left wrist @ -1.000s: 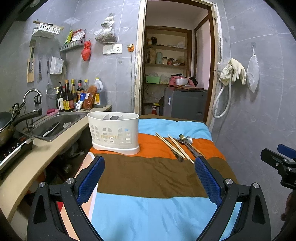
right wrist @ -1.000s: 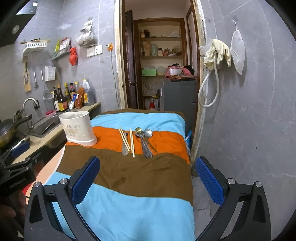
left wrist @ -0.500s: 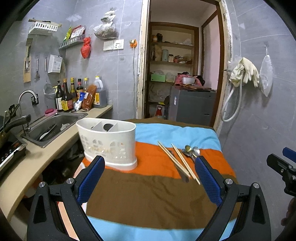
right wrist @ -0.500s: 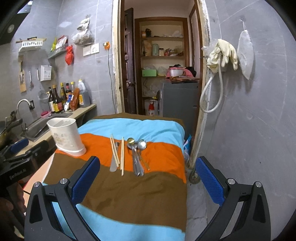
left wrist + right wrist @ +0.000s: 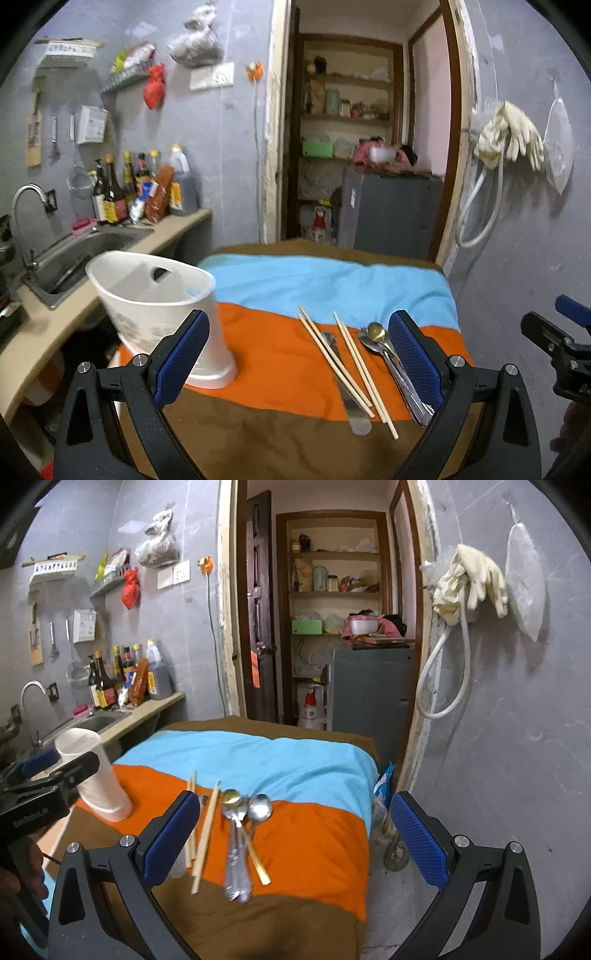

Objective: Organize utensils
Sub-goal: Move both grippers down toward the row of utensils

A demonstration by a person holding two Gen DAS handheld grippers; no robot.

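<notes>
Both tools are empty with jaws released wide: the left gripper (image 5: 297,354) and the right gripper (image 5: 295,834) hover over the near brown band of the striped cloth (image 5: 310,834), nothing between the pads.

Landmark: the white utensil holder (image 5: 159,314), standing on the orange band at the cloth's left side, its compartments open at the top; what they contain cannot be told from these views.

Task items lie loose to the right of the holder, well apart from it, handles toward the near side: the chopsticks (image 5: 340,358) nearest the holder, a flat metal utensil (image 5: 345,387) among them, possibly a knife, though blur leaves that uncertain; the spoons (image 5: 240,834) further right, overlapping one another.

Judgement on the step in hand: no pick is yet made; the right gripper is better placed for the spoons, the left for the chopsticks. Thin items on soft cloth call for a low approach across the shaft, closing near mid-length; overlapped spoons should be taken one at a time, outermost first.

Edges and room: right of the holder, beyond the spoons, the cloth ends at a drop beside the grey wall (image 5: 498,757), so stray pushes rightward risk loss; left of the holder lies the kitchen counter (image 5: 55,321) with the sink (image 5: 85,247) beyond; behind the holder the blue band is bare, giving free passage overhead.
</notes>
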